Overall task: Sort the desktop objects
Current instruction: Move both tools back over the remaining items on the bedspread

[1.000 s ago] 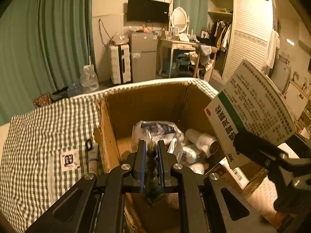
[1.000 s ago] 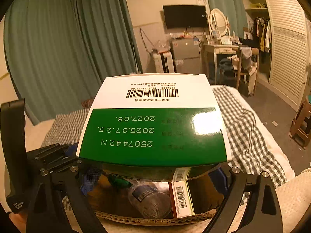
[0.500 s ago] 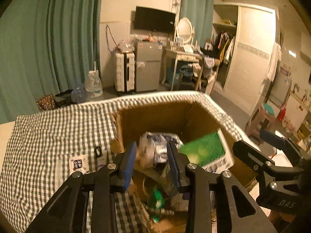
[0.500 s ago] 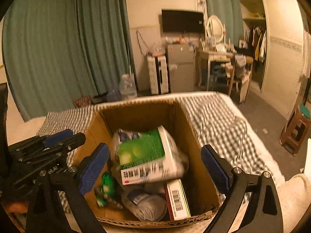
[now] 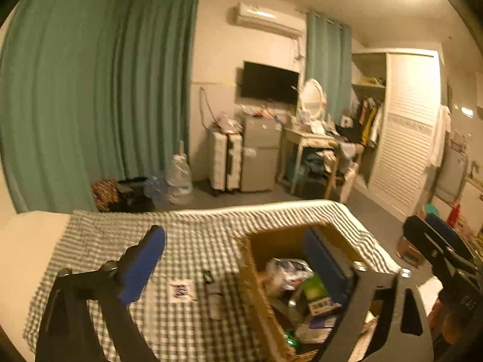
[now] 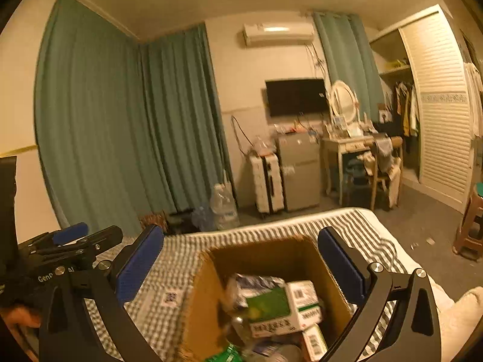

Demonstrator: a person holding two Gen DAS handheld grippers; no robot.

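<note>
Both grippers have just opened wide and risen clear of the cardboard box (image 6: 265,259), where the green-and-white carton (image 6: 280,307) now lies. My left gripper (image 5: 238,259), empty, is nearer the small tube (image 5: 215,298) lying lengthwise on the checked cloth (image 5: 193,235), below and slightly left of centre. The right gripper (image 6: 238,256) is empty too.

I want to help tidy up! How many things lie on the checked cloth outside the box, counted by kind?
White label card: 1
Pale tube: 1
Small dark thing, too blurred to name: 1
Total: 3, all on the checked cloth beside the cardboard box.
</note>
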